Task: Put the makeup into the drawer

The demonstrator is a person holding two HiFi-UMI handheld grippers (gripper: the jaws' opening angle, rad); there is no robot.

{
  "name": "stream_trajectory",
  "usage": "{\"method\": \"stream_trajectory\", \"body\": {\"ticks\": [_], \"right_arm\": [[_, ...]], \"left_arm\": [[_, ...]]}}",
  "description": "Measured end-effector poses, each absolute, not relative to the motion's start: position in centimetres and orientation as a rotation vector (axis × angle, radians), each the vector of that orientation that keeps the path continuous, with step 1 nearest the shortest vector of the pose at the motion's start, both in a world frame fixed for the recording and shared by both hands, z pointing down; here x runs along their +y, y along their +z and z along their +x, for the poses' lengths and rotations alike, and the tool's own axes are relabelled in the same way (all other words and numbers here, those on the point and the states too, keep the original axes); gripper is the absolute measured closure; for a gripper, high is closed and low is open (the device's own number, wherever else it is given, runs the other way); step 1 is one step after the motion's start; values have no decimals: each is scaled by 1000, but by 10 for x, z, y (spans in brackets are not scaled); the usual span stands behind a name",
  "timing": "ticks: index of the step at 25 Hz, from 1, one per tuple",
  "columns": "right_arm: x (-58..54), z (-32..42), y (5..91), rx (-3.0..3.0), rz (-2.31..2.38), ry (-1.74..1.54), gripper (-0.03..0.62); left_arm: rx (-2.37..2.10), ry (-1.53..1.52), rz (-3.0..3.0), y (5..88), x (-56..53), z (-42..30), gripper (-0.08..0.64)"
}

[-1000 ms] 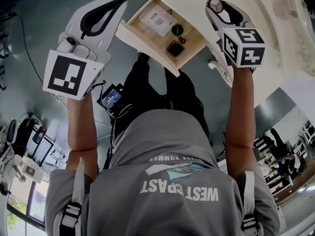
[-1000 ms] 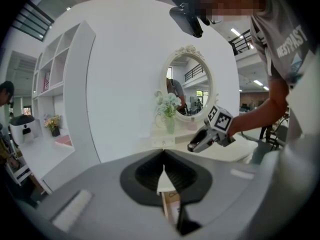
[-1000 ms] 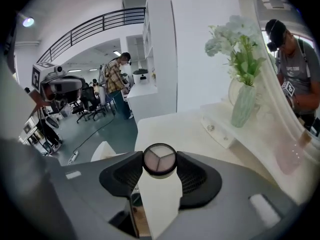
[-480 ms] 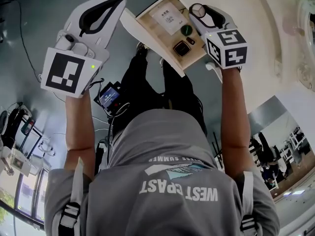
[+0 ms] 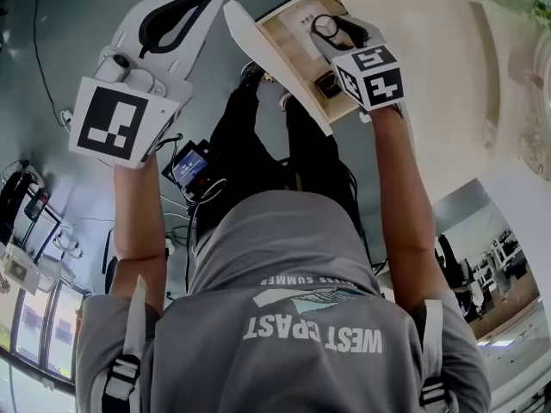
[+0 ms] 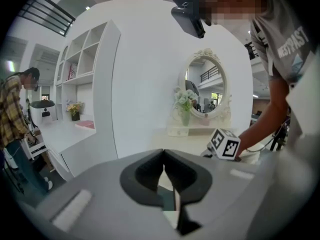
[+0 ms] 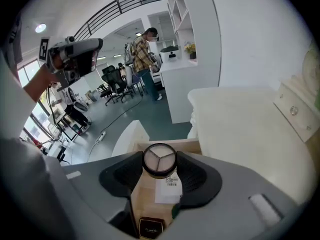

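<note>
Half done: grips round compact (image 7: 159, 159) between right gripper (image 5: 334, 31) jaws over the drawer (image 5: 288, 46); left gripper (image 6: 164, 155) jaws closed, empty. Could hit the square case (image 7: 150, 228) at six o'clock if released high.

We're in a bedroom corner staged inside a big open office hall. Here's a white dressing table (image 7: 240, 119) with its pale wooden drawer (image 5: 287, 48) pulled out, an oval mirror in a scrolled white frame (image 6: 205, 86), a vase of pale flowers (image 6: 185, 104) and white open shelving (image 6: 80, 59). Beyond, we see black office chairs (image 7: 111, 81), a cable (image 7: 116, 118) across the grey-blue floor (image 7: 155, 116), a dark upper-level railing (image 7: 120, 14) and a person in a plaid shirt (image 7: 142, 64).
</note>
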State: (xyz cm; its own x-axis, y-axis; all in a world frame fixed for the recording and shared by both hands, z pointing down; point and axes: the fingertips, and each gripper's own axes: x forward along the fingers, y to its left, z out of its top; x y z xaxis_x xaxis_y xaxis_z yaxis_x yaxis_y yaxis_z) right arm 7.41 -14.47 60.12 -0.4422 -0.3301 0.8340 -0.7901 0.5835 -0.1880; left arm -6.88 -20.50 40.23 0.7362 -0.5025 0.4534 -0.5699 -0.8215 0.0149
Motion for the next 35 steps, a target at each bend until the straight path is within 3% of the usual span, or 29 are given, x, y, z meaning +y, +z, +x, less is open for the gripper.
{"method": "stream_trajectory", "body": {"ticks": [17,35], "right_arm": [[-119,61,706,-1898,744,820,371],[-105,66,749,-1818,700,865,370]], "left_arm": [[-956,648,2696,430,-201,-106,558],[-978,643,2663,450,-197,-119,558]]}}
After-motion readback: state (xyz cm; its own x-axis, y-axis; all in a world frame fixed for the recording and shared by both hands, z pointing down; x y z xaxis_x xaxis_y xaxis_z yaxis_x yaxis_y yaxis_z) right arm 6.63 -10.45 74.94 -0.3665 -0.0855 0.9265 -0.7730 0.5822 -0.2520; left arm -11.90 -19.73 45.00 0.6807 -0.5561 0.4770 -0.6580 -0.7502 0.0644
